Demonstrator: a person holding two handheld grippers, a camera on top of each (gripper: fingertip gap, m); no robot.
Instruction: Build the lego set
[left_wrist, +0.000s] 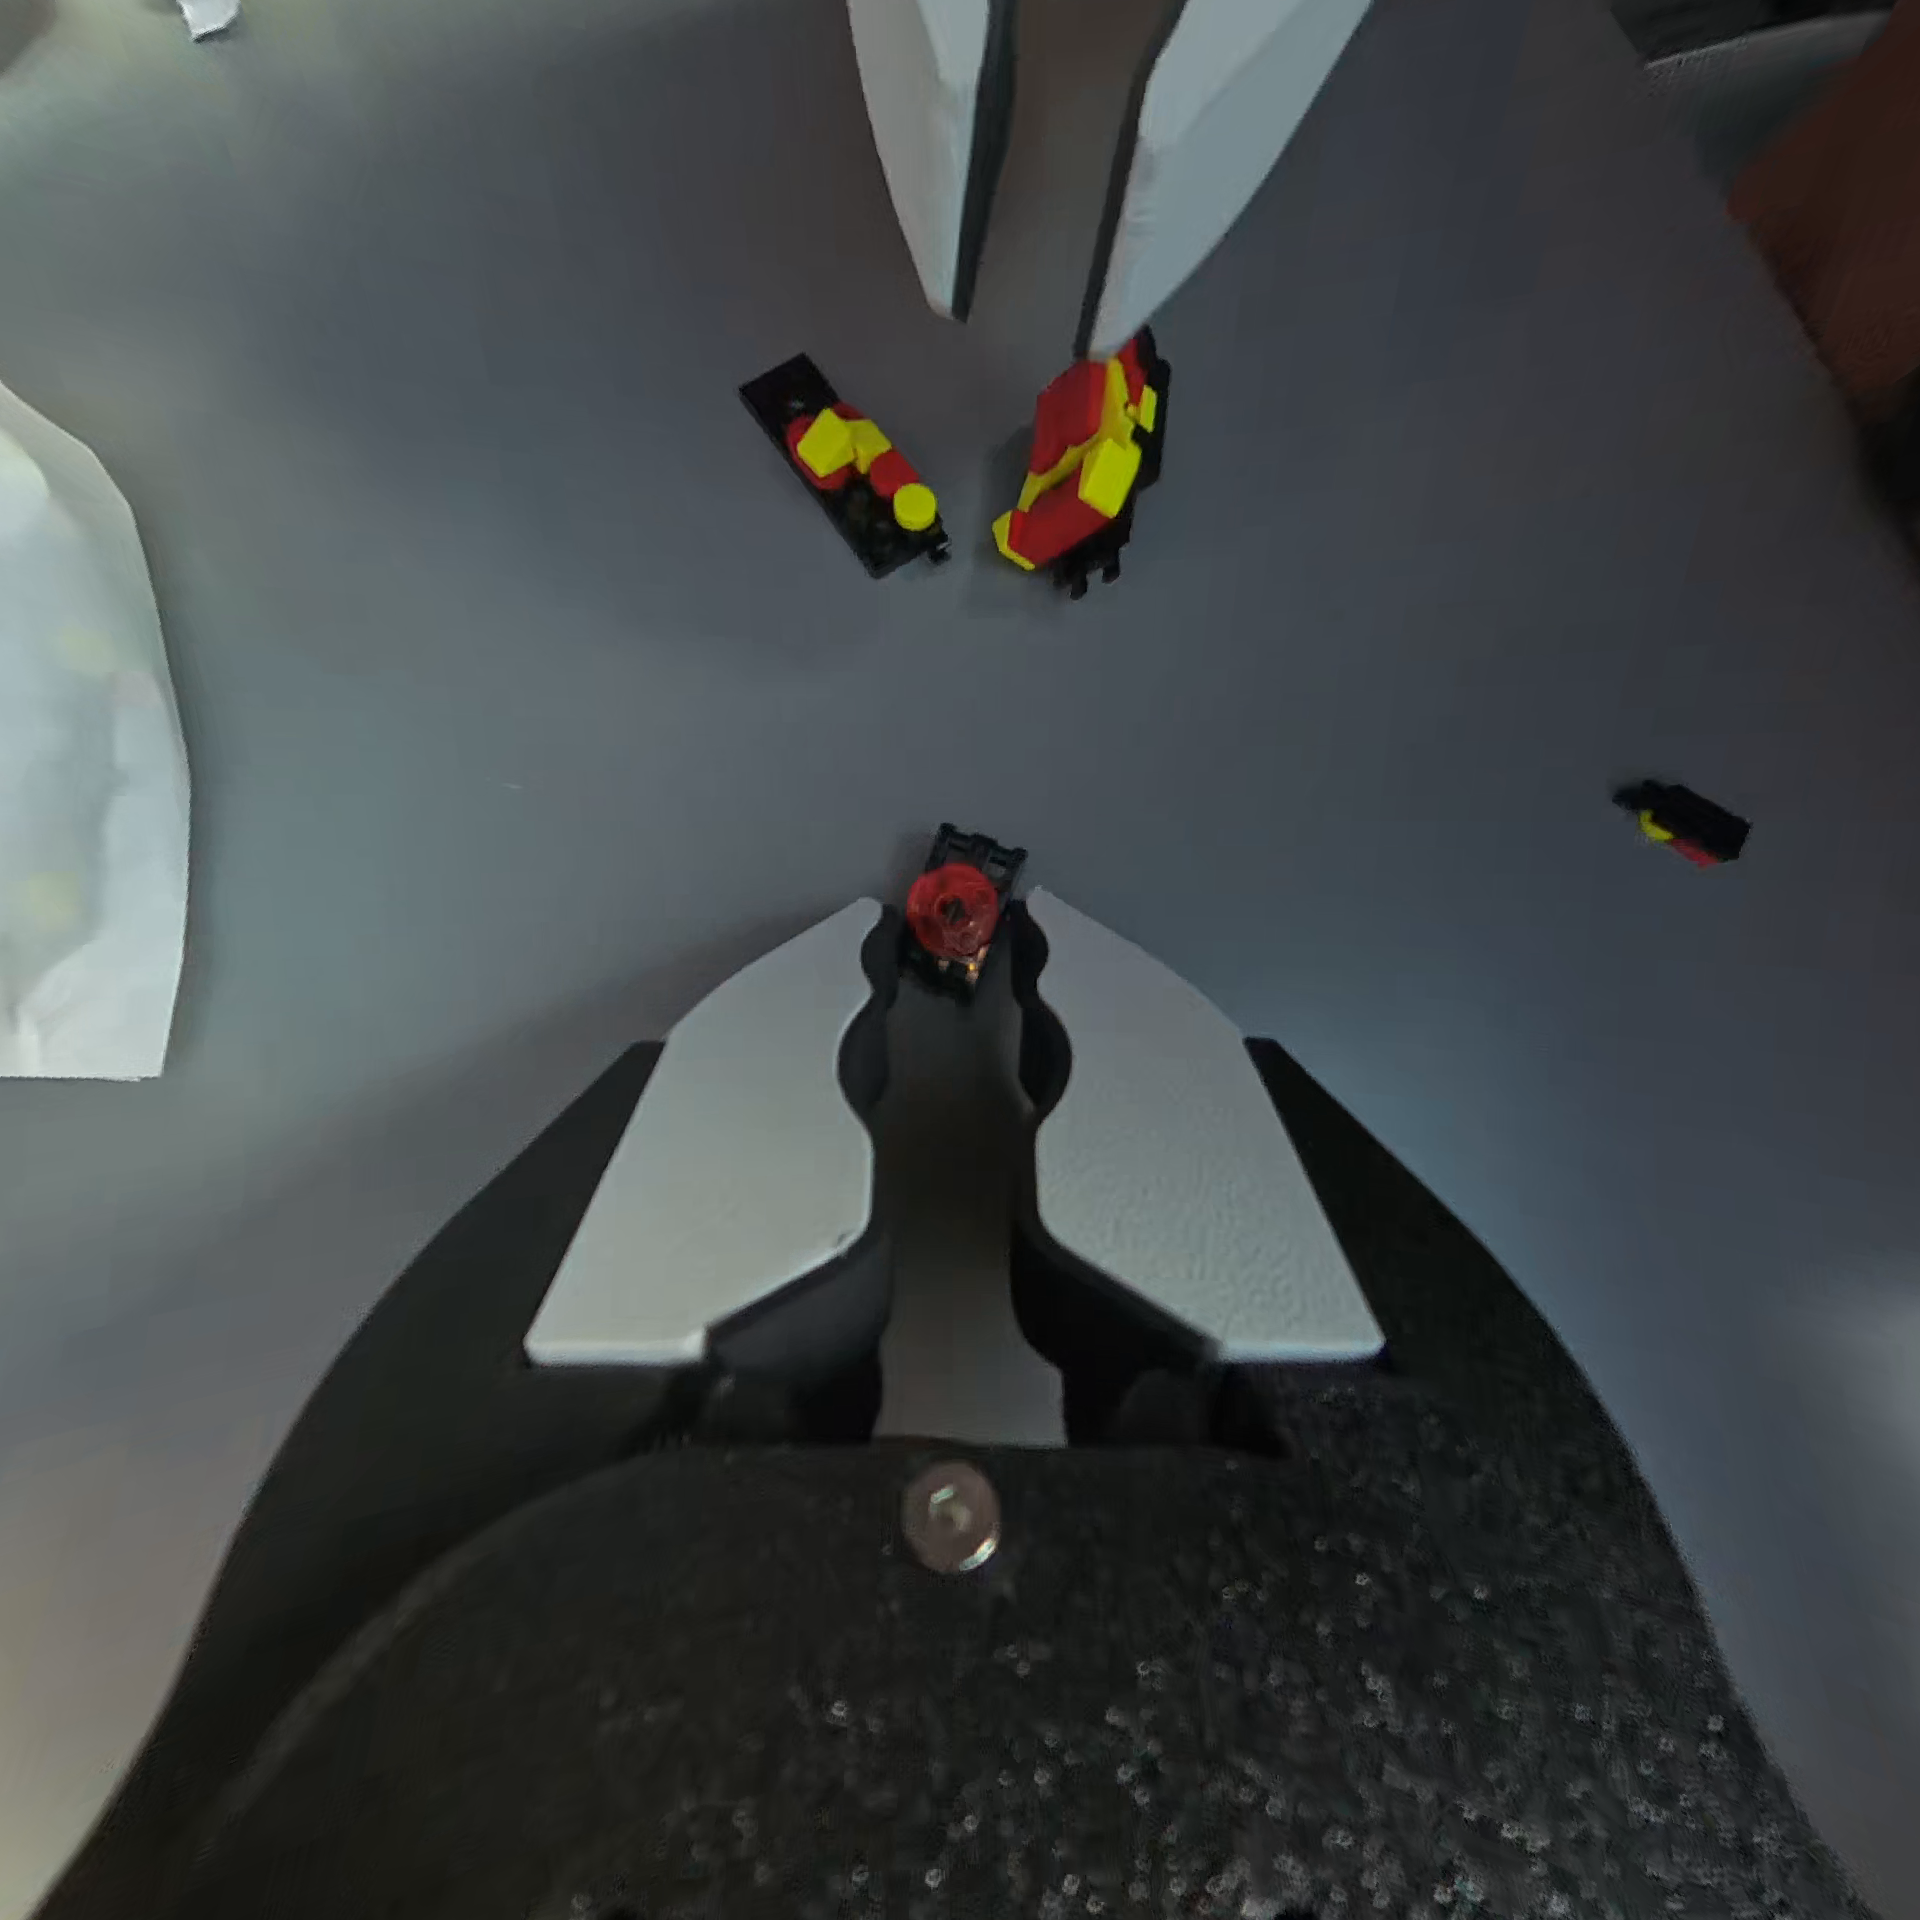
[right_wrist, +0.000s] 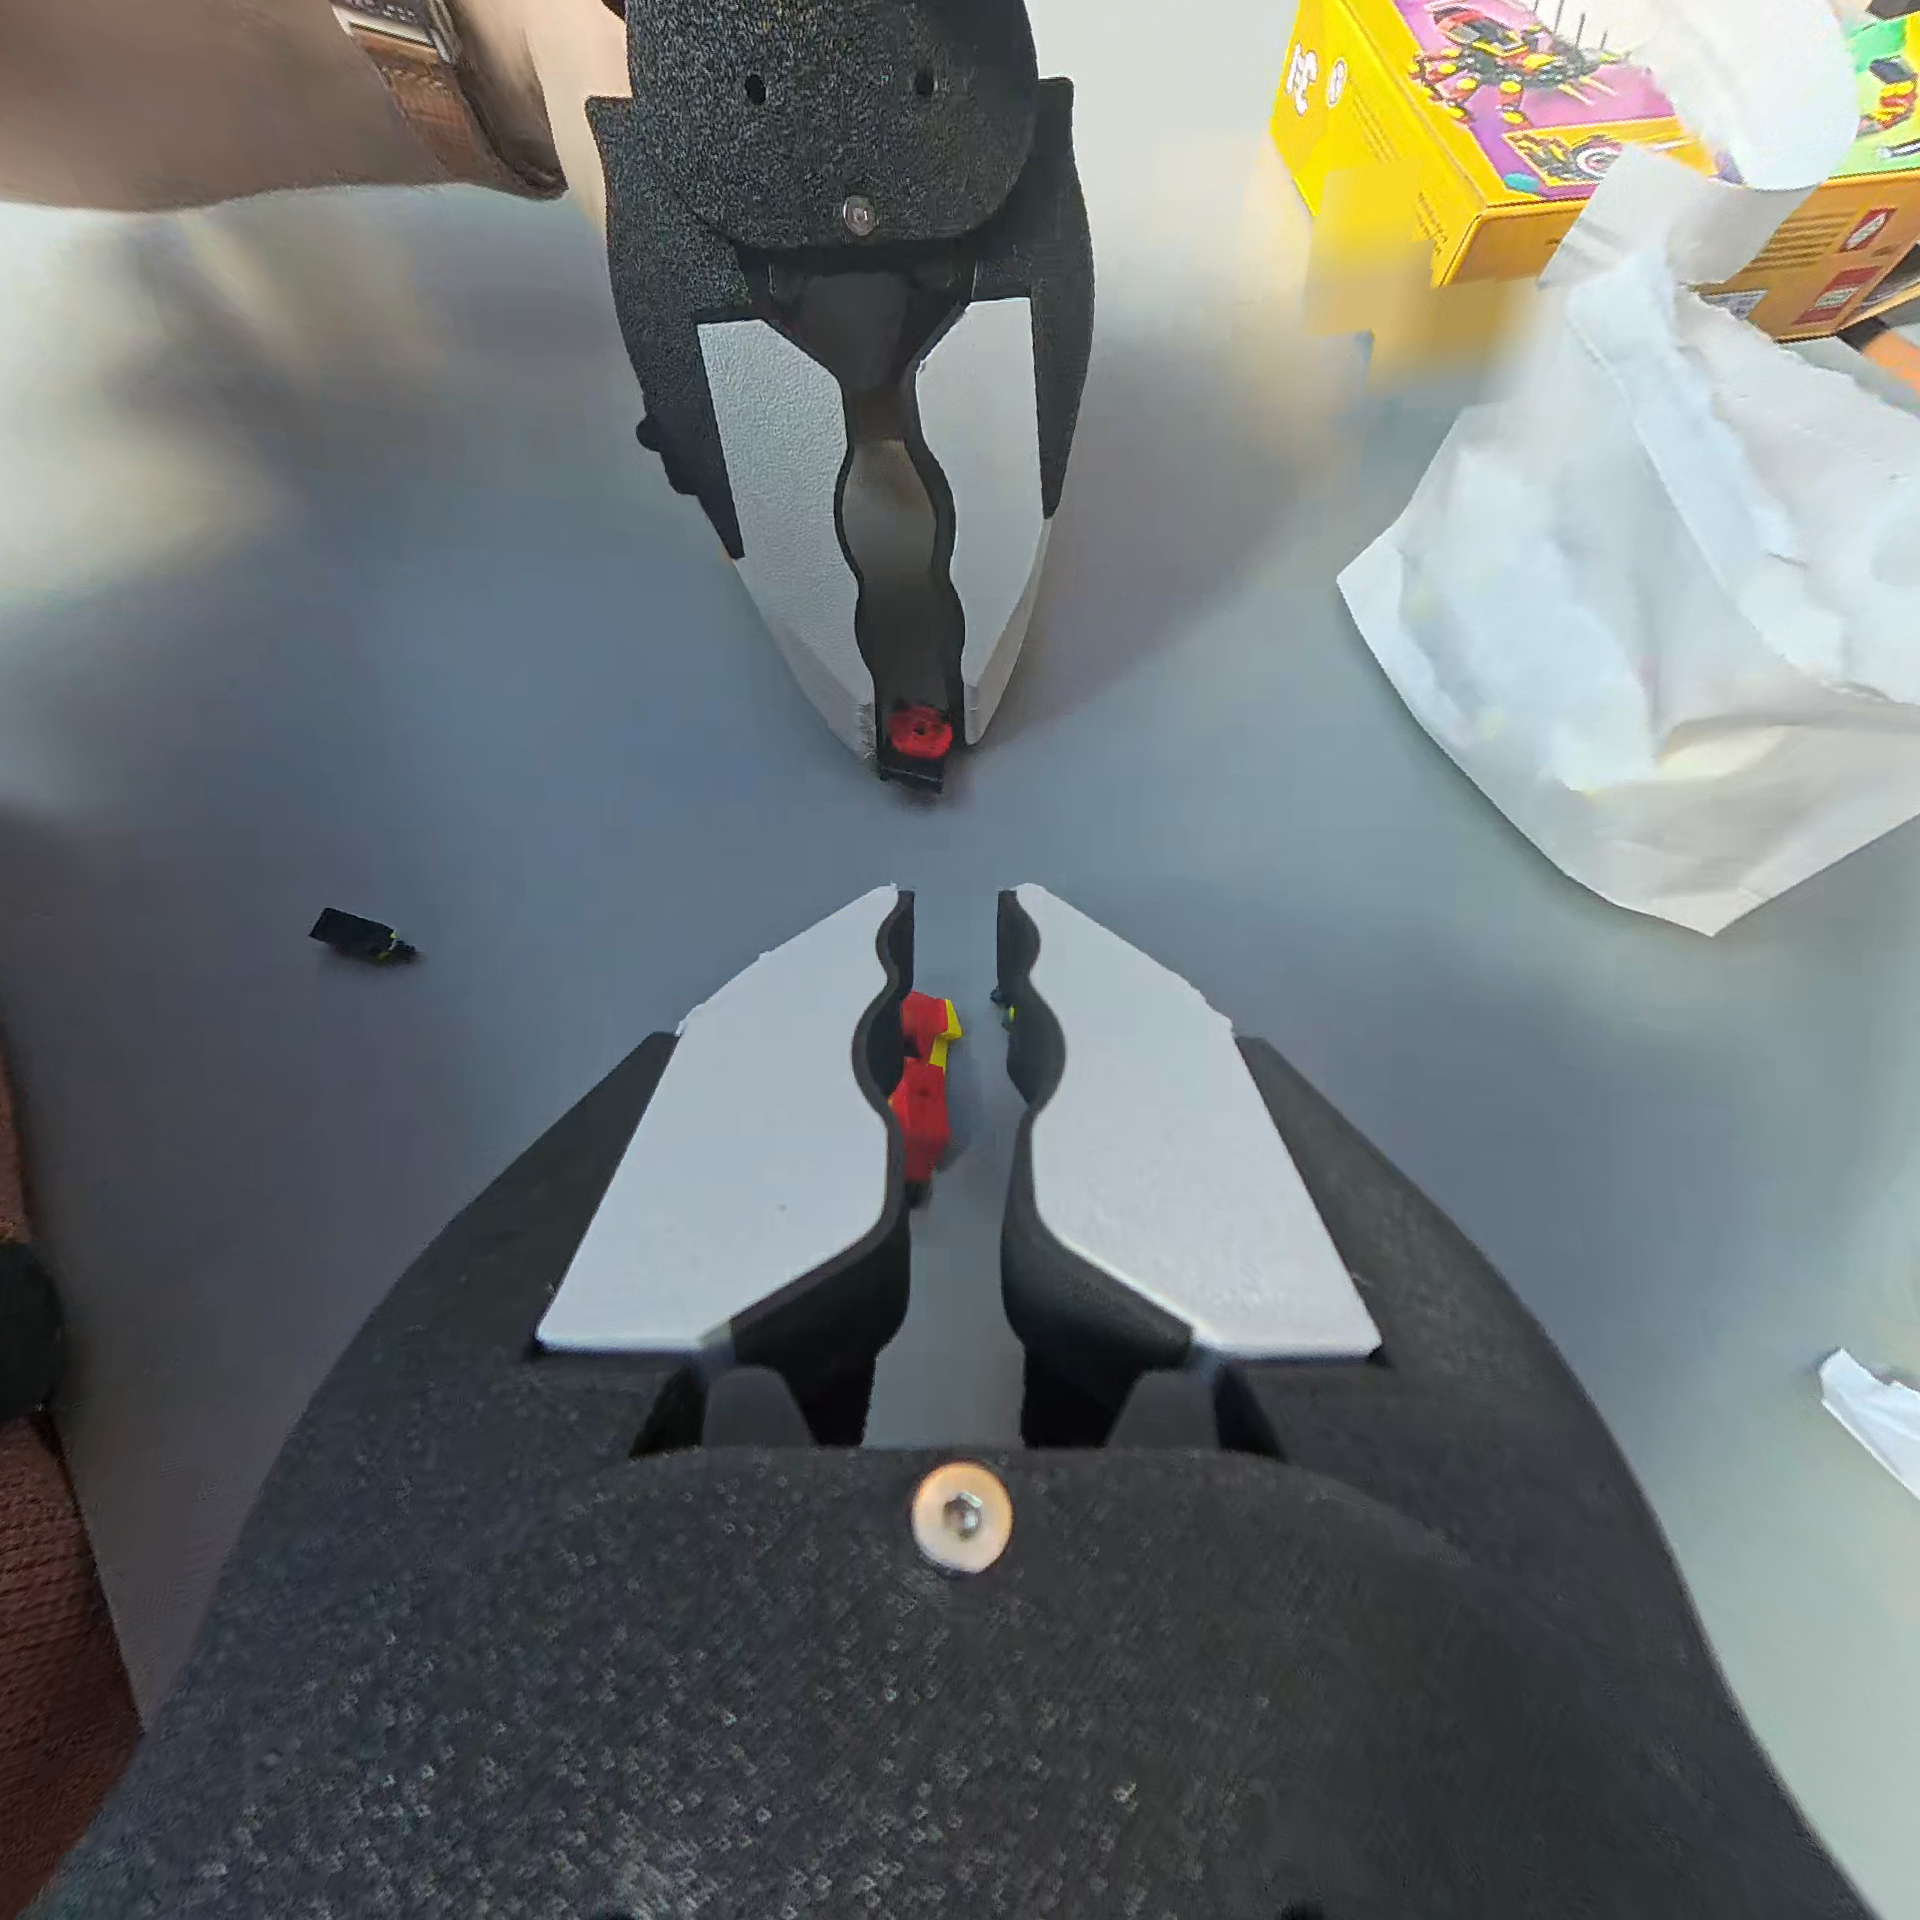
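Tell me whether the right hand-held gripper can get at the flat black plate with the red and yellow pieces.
Probably yes. The right hand-held gripper is open beside the flat black plate, with bare table between them. The red and yellow assembly touches only one finger and is not gripped.

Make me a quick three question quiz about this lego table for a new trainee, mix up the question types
1. True or false: the left gripper is shut on a small black piece with a red round top.
2. Multiple choice: the right gripper is (a) open, (b) shut on a white bag, (c) out of view.
3. Fill in: beside the red and yellow model lies a long ___ plate carrying red and yellow bricks.

Key: 1 true; 2 a; 3 black.
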